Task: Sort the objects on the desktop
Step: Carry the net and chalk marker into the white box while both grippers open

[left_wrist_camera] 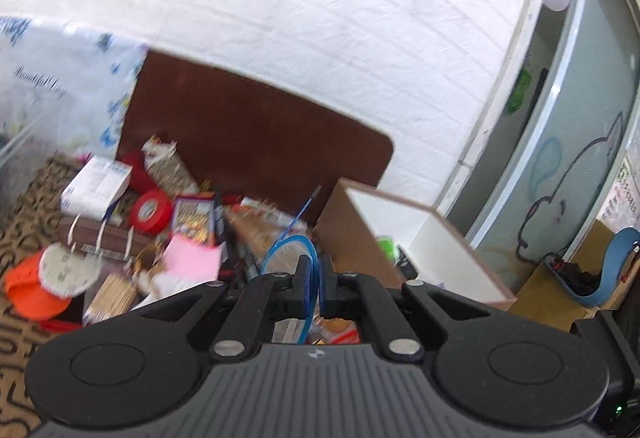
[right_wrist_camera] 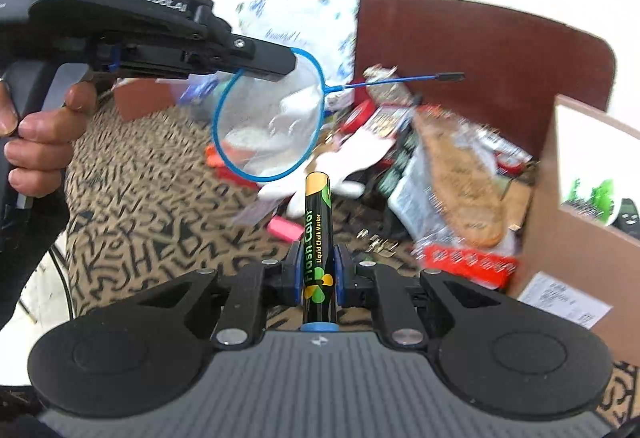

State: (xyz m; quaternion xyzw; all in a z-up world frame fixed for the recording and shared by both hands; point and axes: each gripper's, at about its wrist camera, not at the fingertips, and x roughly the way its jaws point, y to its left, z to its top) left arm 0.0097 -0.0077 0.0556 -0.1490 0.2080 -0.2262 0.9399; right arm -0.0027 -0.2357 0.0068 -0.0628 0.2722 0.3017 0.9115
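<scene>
My left gripper (left_wrist_camera: 314, 270) is shut on the rim of a small blue net (left_wrist_camera: 289, 252), a blue ring with clear mesh and a thin handle. In the right wrist view the left gripper (right_wrist_camera: 276, 68) holds this net (right_wrist_camera: 268, 118) in the air above the pile, handle pointing right. My right gripper (right_wrist_camera: 318, 258) is shut on a black chalk marker (right_wrist_camera: 318, 238) with an orange cap, pointing forward. A brown cardboard box (left_wrist_camera: 404, 238) with a white inside stands right of the pile; it also shows in the right wrist view (right_wrist_camera: 580, 206).
A cluttered pile lies on a patterned cloth (right_wrist_camera: 132, 198): red tape roll (left_wrist_camera: 150, 212), white carton (left_wrist_camera: 96, 186), pink sticky notes (left_wrist_camera: 194, 258), orange lid (left_wrist_camera: 34, 292), an insole in plastic (right_wrist_camera: 460, 178), pink eraser (right_wrist_camera: 284, 228). A brown board (left_wrist_camera: 256, 134) leans on the wall.
</scene>
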